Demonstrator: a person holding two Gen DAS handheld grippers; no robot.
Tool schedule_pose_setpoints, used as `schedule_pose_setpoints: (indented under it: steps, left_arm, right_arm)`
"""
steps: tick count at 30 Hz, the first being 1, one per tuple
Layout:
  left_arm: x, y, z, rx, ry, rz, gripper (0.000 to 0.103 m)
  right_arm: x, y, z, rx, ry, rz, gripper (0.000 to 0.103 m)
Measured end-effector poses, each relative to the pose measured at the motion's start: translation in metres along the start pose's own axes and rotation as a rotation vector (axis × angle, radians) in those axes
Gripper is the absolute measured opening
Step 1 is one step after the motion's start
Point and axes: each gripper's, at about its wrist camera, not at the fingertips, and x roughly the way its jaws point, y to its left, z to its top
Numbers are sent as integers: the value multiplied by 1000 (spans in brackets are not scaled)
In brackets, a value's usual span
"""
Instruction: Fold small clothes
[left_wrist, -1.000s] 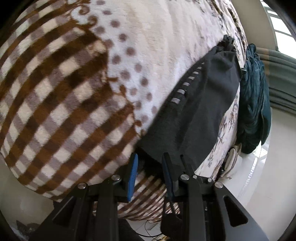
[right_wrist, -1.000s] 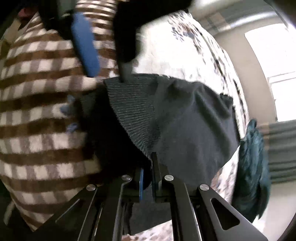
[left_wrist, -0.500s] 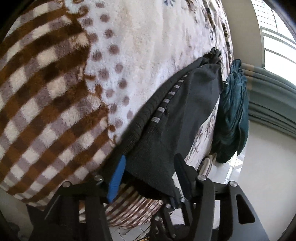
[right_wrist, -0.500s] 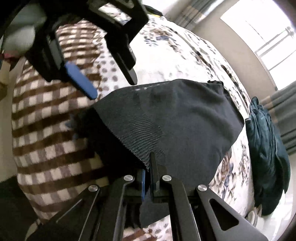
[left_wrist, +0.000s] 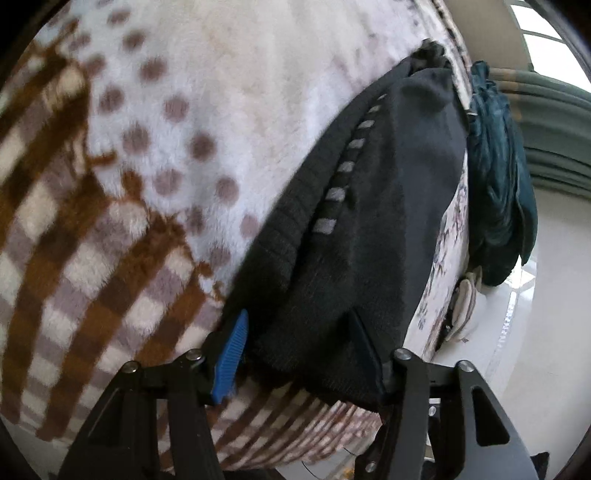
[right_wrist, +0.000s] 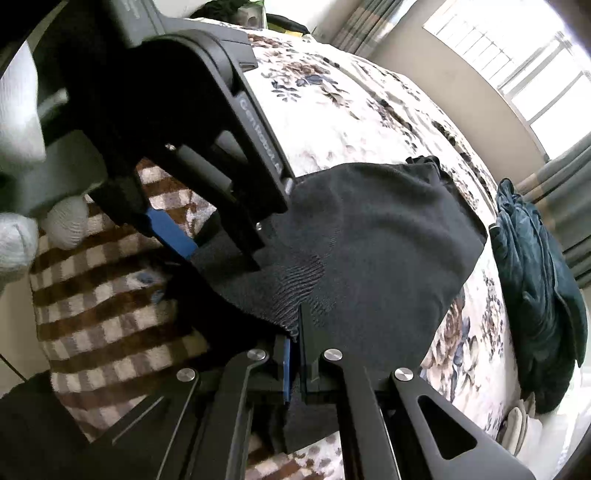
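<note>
Black sock (right_wrist: 388, 236) on the bed (right_wrist: 351, 110): right gripper (right_wrist: 295, 332) pinches its near edge, tilted down; left gripper (left_wrist: 299, 343) straddles the cuff, jaws closing.

Black hand-held gripper (right_wrist: 293, 354), blue pads, silver screws; white knit glove (right_wrist: 16, 110).
</note>
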Motion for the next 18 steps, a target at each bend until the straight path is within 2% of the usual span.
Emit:
schedule_pose_setpoints:
  steps: [1, 2, 3, 5, 9, 11, 18]
  left_arm:
    - [-3, -5, -2, 31, -20, 8, 18]
    - [-4, -12, -5, 72, -19, 40, 5]
    - [-4, -14, -7, 92, -25, 45, 5]
    - [-12, -21, -12, 101, -49, 4, 5]
    - [-26, -22, -19, 95, -74, 4, 5]
    - [-35, -23, -25, 103, -97, 37, 4]
    - [-30, 0, -28, 89, -76, 73, 4]
  right_arm:
    - [0, 0, 0, 3, 1, 1, 3]
    - [0, 0, 1, 5, 5, 2, 3]
    - [1, 0, 1, 6, 6, 2, 3]
    - [2, 0, 2, 7, 10, 2, 3]
    - [1, -2, -1, 36, 15, 18, 3]
    - [1, -1, -3, 54, 28, 29, 3]
    - [7, 20, -16, 38, 74, 59, 3]
